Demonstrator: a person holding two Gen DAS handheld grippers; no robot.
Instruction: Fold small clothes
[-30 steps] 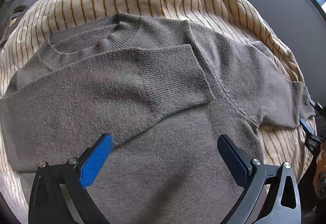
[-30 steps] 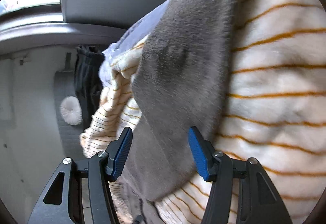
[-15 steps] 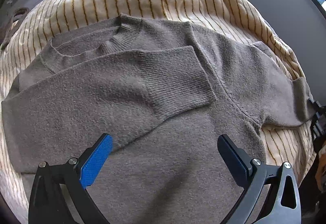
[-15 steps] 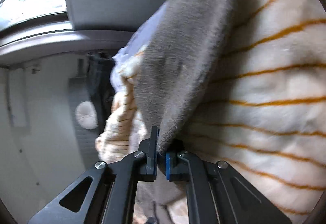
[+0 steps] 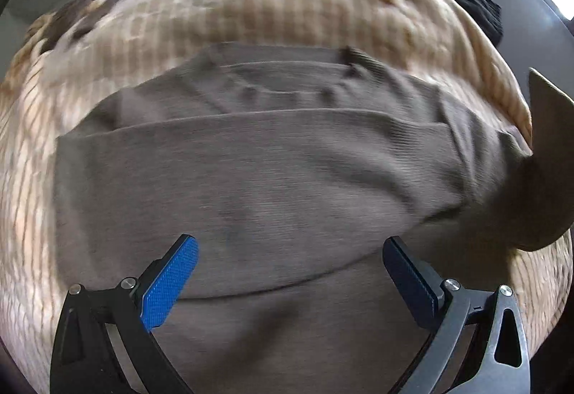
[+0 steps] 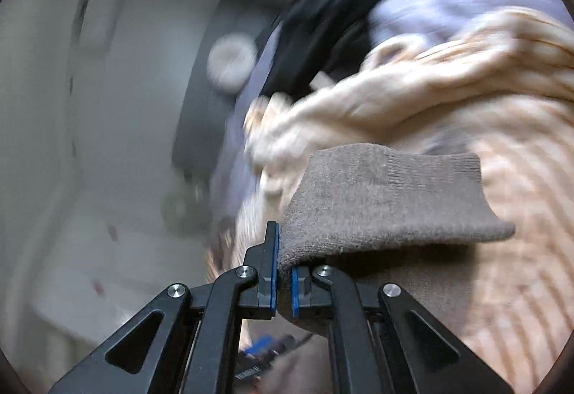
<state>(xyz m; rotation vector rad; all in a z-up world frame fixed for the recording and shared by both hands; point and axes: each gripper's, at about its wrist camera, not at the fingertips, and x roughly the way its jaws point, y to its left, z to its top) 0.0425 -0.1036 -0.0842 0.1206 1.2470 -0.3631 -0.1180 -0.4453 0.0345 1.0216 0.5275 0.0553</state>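
The right gripper (image 6: pixel 283 277) has just clamped onto the ribbed cuff (image 6: pixel 391 200) of the grey sweater's right sleeve, jaws nearly together with the knit pinched between the pads. A second ago those jaws stood apart on either side of the sleeve as it lay flat on the cream striped blanket (image 6: pixel 513 186); now the cuff is off the blanket and is being carried across, the background smeared by the swing. In the left wrist view the lifted sleeve (image 5: pixel 538 186) rears up at the right edge of the frame.

That looks like the second sleeve fold under way: the other sleeve (image 5: pixel 251 171) already lies folded across the chest.

The grey sweater (image 5: pixel 287 304) lies flat on the blanket, which covers the whole surface under it. Its neckline (image 5: pixel 280 71) points away from the left gripper, hem toward it, so its long axis runs away from the left gripper and the folded sleeve lies crosswise to it.

The left gripper (image 5: pixel 290 272) hovers wide open over the lower body of the sweater, holding nothing.
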